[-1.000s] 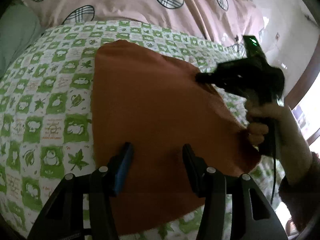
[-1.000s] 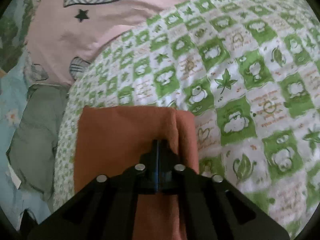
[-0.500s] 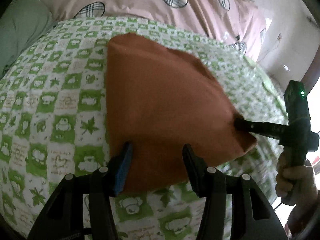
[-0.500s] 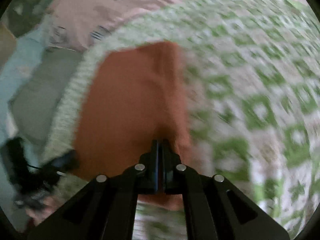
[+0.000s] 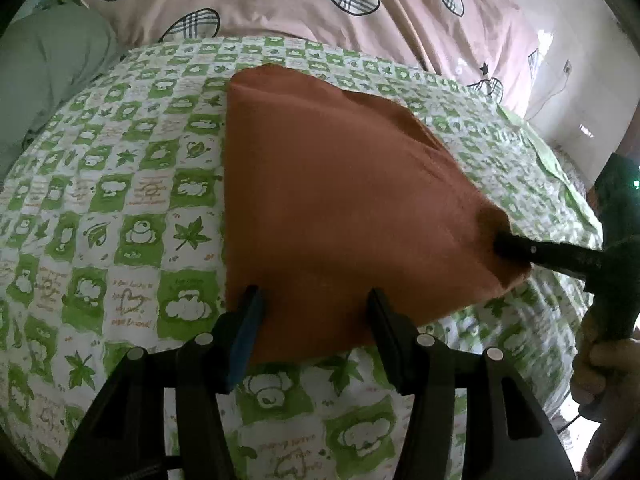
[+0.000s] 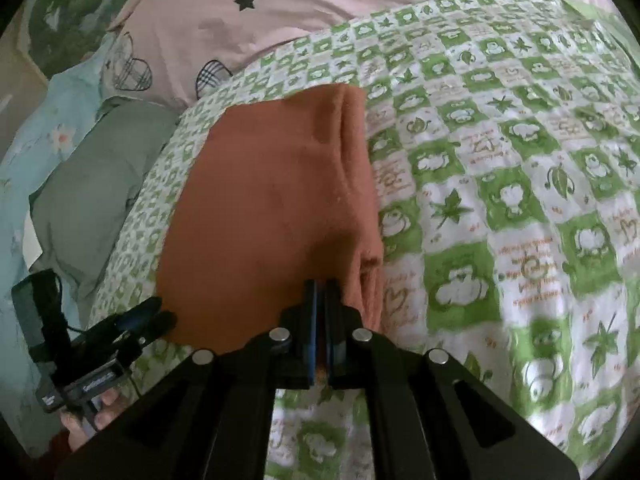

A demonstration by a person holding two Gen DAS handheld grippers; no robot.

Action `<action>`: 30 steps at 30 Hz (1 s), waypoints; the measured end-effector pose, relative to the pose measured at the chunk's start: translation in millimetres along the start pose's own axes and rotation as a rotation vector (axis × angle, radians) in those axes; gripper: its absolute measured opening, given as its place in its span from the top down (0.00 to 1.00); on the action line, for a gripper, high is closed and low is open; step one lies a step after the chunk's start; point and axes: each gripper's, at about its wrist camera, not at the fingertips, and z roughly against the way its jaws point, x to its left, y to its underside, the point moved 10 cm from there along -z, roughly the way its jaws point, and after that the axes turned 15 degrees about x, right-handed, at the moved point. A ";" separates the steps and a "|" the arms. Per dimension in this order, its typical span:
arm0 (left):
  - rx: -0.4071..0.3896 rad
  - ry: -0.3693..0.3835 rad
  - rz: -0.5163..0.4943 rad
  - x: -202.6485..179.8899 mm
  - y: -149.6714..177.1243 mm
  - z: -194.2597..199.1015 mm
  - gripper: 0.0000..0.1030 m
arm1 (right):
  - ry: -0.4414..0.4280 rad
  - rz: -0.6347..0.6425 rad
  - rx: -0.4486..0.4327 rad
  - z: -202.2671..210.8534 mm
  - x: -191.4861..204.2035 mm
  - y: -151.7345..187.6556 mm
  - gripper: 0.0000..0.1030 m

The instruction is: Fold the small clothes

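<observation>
1. Since a second ago, the right gripper (image 6: 319, 296) has swung from the far side of the orange cloth (image 5: 332, 208) down to its near right corner, carrying the edge with it, and the left gripper (image 5: 312, 304) has drawn back toward the cloth's near edge.
2. That cloth lies folded on the green-and-white checked sheet (image 5: 132, 200), with a pink quilt (image 5: 280, 4) bunched beyond it and a grey-green pillow (image 6: 96, 184) off to one side.
3. From its own camera, the right gripper's fingers are pressed together on the cloth's near edge, close to the thick rolled side; a sliver of orange shows between them.
4. The left gripper's fingers stand well apart and hold nothing, straddling the near edge of the cloth just inside its left corner.
5. The step in hand looks like settling the fold just made, then squaring the stack.
6. To do it well, keep the right grip firm and low so the layers stay aligned, and lay the corner down flat instead of dropping it.
7. The right corner looks slightly lifted and puckered, so a gentle outward pull should take out the slack.
8. The left gripper can then close on the near left corner to match, keeping both edges level.
9. Releasing too early would probably let the soft layers slide apart.
</observation>
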 end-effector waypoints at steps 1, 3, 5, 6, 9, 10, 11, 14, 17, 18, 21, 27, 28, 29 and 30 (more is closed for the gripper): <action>0.001 -0.009 0.003 0.0 1.2 -1.2 0.47 | 0.000 -0.010 0.007 -3.9 -4.2 2.7 0.96; 0.005 -0.024 0.010 0.5 3.3 -1.5 0.47 | -0.040 -0.039 -0.001 -4.7 -7.8 7.2 0.96; 0.004 -0.035 0.016 2.1 5.0 1.7 0.47 | -0.030 -0.032 -0.010 -0.2 -5.4 9.5 0.96; 0.002 -0.043 0.023 3.3 6.4 4.8 0.47 | -0.017 -0.019 -0.018 4.3 -2.3 11.2 0.96; -0.017 -0.085 0.046 7.9 12.3 16.6 0.43 | -0.008 0.003 -0.032 13.5 4.6 16.2 0.96; -0.024 -0.101 0.052 10.8 15.0 21.2 0.42 | -0.005 0.006 -0.034 15.2 5.9 18.3 0.96; -0.032 -0.109 0.057 12.3 17.6 25.6 0.40 | -0.001 0.009 -0.035 16.2 7.3 20.8 0.96; -0.044 -0.150 0.072 19.0 24.2 35.8 0.34 | 0.015 0.018 -0.033 16.2 10.2 26.9 0.95; -0.046 -0.194 0.093 27.5 31.9 44.1 0.21 | 0.020 0.026 -0.031 17.5 12.7 32.6 0.95; -0.047 -0.212 0.099 30.3 34.7 46.8 0.20 | 0.020 0.029 -0.031 18.5 14.7 35.6 0.95; -0.042 -0.280 0.099 38.0 43.4 54.1 0.18 | 0.030 0.041 -0.033 22.8 18.0 41.8 0.95; -0.046 -0.356 0.095 45.4 61.3 61.9 0.17 | 0.075 0.068 -0.028 26.4 20.3 54.5 0.90; -0.049 -0.357 0.096 45.5 62.7 63.0 0.17 | 0.079 0.071 -0.028 26.4 20.2 56.1 0.78; -0.051 -0.357 0.097 45.5 64.0 64.3 0.17 | 0.084 0.071 -0.035 27.4 19.9 57.7 0.51; -0.051 -0.356 0.098 45.9 64.9 65.6 0.17 | 0.085 0.072 -0.051 29.6 21.1 58.5 0.37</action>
